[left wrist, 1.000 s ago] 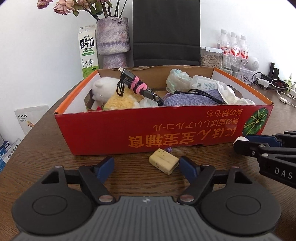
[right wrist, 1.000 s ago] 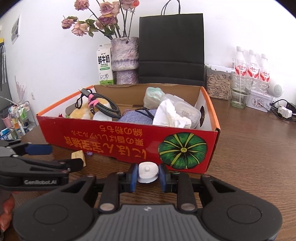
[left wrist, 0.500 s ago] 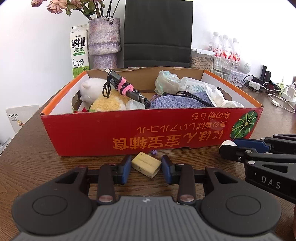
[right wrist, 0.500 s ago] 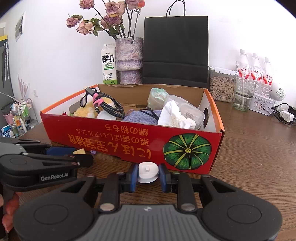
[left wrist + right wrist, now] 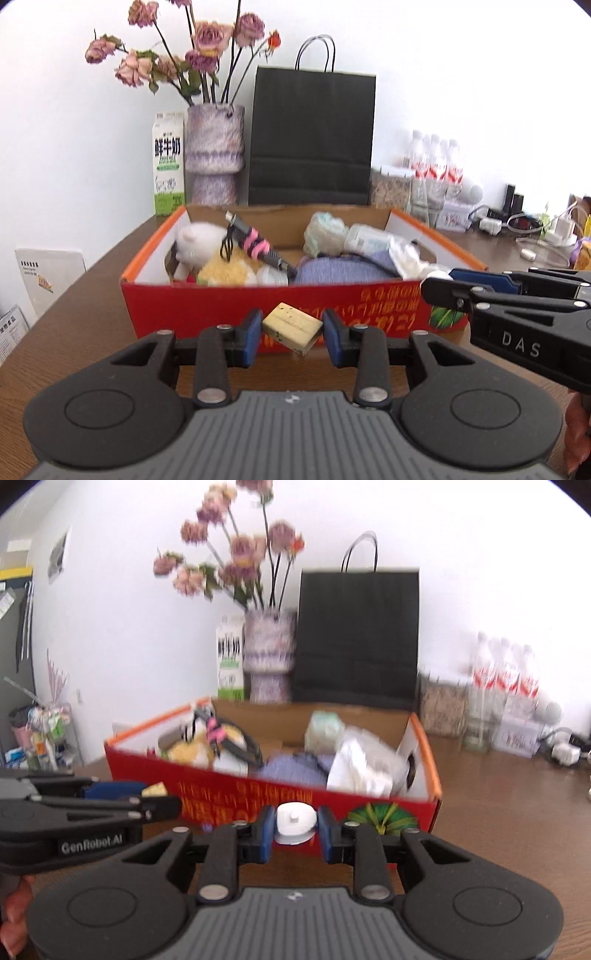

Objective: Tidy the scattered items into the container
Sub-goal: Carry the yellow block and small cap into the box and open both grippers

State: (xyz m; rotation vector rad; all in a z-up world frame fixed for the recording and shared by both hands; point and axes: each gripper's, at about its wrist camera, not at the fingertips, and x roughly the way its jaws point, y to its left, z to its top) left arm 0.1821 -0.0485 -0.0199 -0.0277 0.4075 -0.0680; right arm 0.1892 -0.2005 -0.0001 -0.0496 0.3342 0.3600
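Both grippers have closed on their pieces and lifted them off the brown wooden table (image 5: 92, 295), up in front of the red cardboard box (image 5: 207, 306).

Left gripper (image 5: 292, 331) is clamped narrowly on the small pale-yellow rectangular block (image 5: 291, 326), held by its two short ends and tilted, level with the box's front wall. Right gripper (image 5: 295, 825) pinches the small white round plastic cap (image 5: 294, 821) across its sides, likewise in front of the box and not yet over it. Both pieces look light and rigid; the cap's smooth curved sides seem likelier to slip, so a centred grip matters. The box is already crowded with a plush toy, cable and cloth, leaving few gaps.
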